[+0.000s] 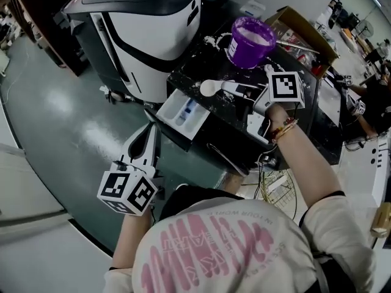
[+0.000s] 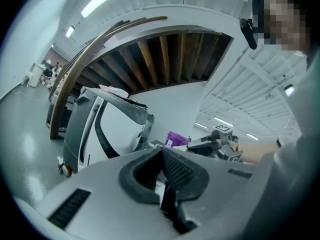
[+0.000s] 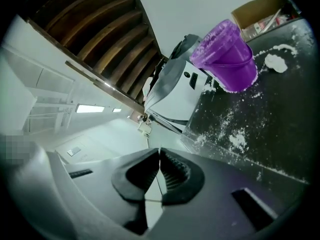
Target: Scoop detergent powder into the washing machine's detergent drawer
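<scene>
Right tongs (image 3: 160,165), pressed together and empty, are hovering at the handle end of the scoop (image 1: 212,88) on the desk (image 1: 189,72), bowl toward the drawer (image 1: 182,112); left tongs (image 2: 163,170), likewise closed, are hanging farther off.

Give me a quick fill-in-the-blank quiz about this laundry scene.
1. The bucket is coloured ___.
2. The scoop is coloured ___.
3. The drawer of the washer is pulled ___.
4. The jaws of the right gripper are ___.
Missing words: purple, white, out, shut.
</scene>
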Available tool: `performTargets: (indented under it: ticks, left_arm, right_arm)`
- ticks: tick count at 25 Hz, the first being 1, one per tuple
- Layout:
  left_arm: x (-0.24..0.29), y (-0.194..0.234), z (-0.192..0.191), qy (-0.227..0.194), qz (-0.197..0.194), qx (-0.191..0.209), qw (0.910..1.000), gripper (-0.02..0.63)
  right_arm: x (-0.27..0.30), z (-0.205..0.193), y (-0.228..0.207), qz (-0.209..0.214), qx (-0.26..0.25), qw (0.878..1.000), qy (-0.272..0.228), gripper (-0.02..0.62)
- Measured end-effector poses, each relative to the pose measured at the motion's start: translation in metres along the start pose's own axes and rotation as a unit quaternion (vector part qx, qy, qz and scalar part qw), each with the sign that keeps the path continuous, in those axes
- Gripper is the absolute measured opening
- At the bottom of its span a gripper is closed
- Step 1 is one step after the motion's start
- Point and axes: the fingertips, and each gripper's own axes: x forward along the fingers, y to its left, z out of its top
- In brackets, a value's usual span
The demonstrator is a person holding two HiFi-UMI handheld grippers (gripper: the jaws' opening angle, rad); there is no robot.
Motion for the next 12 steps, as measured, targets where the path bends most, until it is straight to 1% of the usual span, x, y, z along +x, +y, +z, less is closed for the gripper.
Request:
performTargets:
  ticks: [7, 10, 12]
  left_arm:
    - [-0.024, 0.012, -0.025, -0.006, 0.075, -0.019, 0.9970, 0.003]
    - [-0.030, 0.015, -0.035, -0.007, 0.093, -0.016, 0.9955, 0.003]
    - [-0.033, 0.017, -0.042, -0.005, 0.098, -0.017, 0.9950, 0.003]
  right_arm:
    - [0.023, -0.029, -0.021, 0.019, 0.030, 0.999, 0.024, 0.003]
    - [0.031, -0.044, -0.029, 0.020, 0.038, 0.999, 0.028, 0.003]
    - [0.036, -0.052, -0.033, 0.016, 0.034, 0.999, 0.035, 0.003]
